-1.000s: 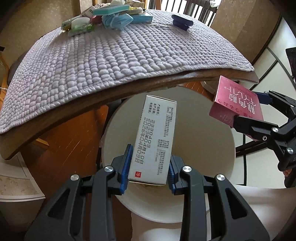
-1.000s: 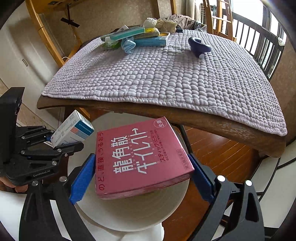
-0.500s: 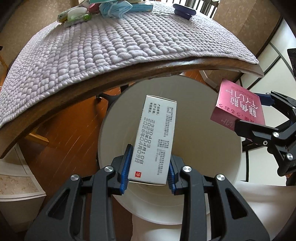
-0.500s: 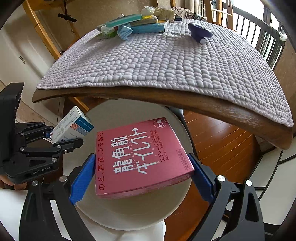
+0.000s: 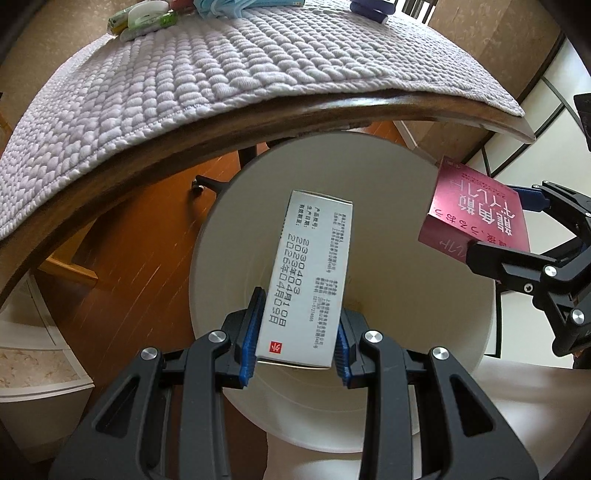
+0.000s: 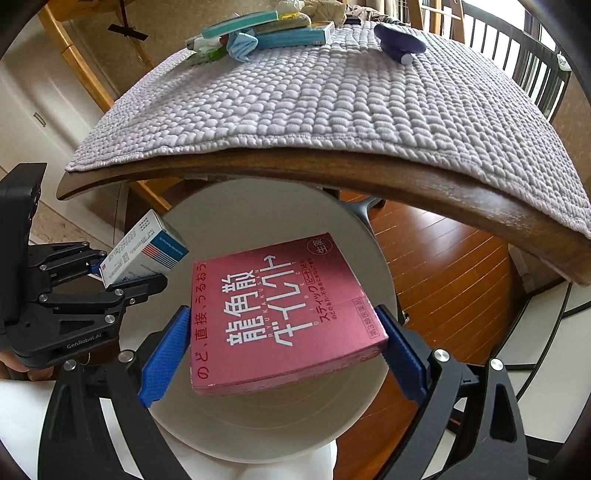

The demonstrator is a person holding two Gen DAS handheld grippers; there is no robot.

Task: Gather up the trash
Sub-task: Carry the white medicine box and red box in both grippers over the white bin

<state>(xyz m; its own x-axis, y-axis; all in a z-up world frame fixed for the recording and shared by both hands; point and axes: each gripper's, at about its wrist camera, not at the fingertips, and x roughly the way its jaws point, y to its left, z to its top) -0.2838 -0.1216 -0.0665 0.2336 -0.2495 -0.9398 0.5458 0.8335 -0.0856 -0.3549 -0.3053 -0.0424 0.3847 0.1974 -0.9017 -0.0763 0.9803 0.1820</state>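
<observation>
Below the table edge, over the open mouth of a white bin [image 5: 406,387], we find both grippers pointing steeply down. The left gripper [image 5: 295,343] has its blue pads pressed against the two long sides of a white medicine box [image 5: 310,280], clamped near the box's lower end; the printed date face is toward the camera, and the box stands above the bin's pale interior. In the right wrist view the same box [image 6: 147,251] shows a blue and red striped end and juts from the left gripper [image 6: 110,273] at the bin's left rim.

The right gripper [image 6: 284,354] has its jaws spread wide, clamped on a flat pink box [image 6: 280,317] with large white Japanese lettering; one blue pad meets each side edge. The pink box is held roughly flat over the bin [image 6: 258,435]. From the left wrist we see it [image 5: 480,218] at the right, above the bin's rim.

Just beyond the bin runs the dark wooden table edge [image 6: 369,173], covered by a grey quilted mat [image 6: 332,99]. At the mat's far side we note a cluster of items [image 6: 255,33]: teal boxes, a blue face mask, a green wipes pack. A dark blue object [image 6: 399,42] lies apart to the right. Wooden flooring [image 6: 443,266] shows beneath the table.
</observation>
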